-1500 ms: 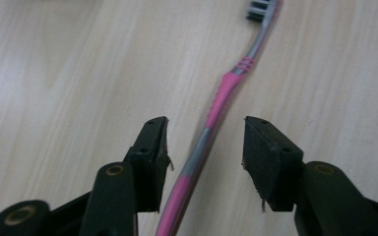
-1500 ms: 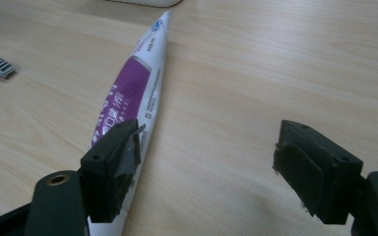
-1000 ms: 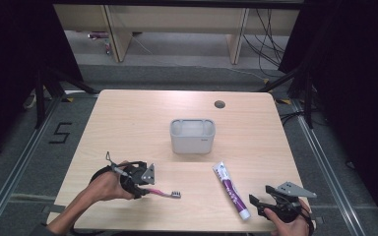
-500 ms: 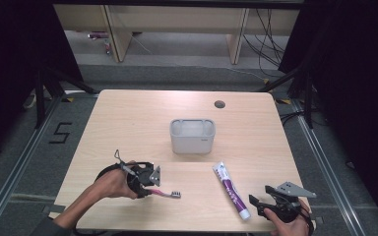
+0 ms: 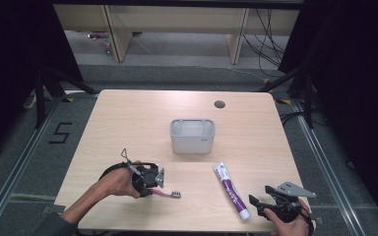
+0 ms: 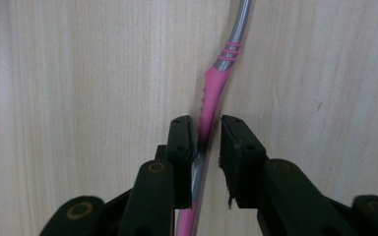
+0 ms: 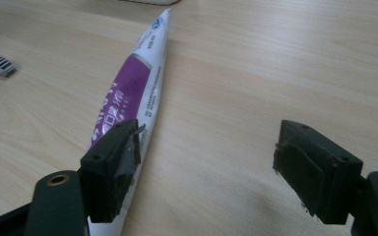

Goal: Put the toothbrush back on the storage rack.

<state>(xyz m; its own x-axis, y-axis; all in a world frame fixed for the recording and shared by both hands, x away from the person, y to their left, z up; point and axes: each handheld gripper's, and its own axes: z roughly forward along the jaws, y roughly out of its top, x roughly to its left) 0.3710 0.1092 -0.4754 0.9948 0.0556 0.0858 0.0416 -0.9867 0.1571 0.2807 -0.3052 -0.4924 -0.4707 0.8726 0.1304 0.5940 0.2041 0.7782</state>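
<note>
The left tongs [image 6: 207, 130] point down at the surface [image 5: 128, 123] with the pink handle of a toothbrush [image 6: 211, 91] between their black jaws; the jaws have just been closing, and in the left gripper view one pad lies against the handle while a thin gap is left at the other, so they are not yet clamped. In the high view these tongs [image 5: 158, 178] sit near the near left corner of the surface, and the toothbrush [image 5: 170, 193] lies flat there with its bristle head pointing toward the middle of the near edge. The handle is pink rubbery plastic with small ridges, turning to smooth grey with three pink rings; its far end is cut off by the top of the view and its near end is hidden under the jaws.

The right tongs [image 7: 206, 164] stand wide apart and hold nothing, low by the near right corner. Their left jaw stands in front of the lower end of a toothpaste tube [image 7: 133, 83], white and purple and glossy, flat at the far crimp; its small print is too blurred to read. Whether that jaw touches the tube cannot be told.

Farther out, at the middle of the surface, stands a grey plastic holder [image 5: 192, 135], box-shaped with rounded corners and an open top. A round cable hole [image 5: 220, 104] lies near the far edge of the pale wood-grain top
</note>
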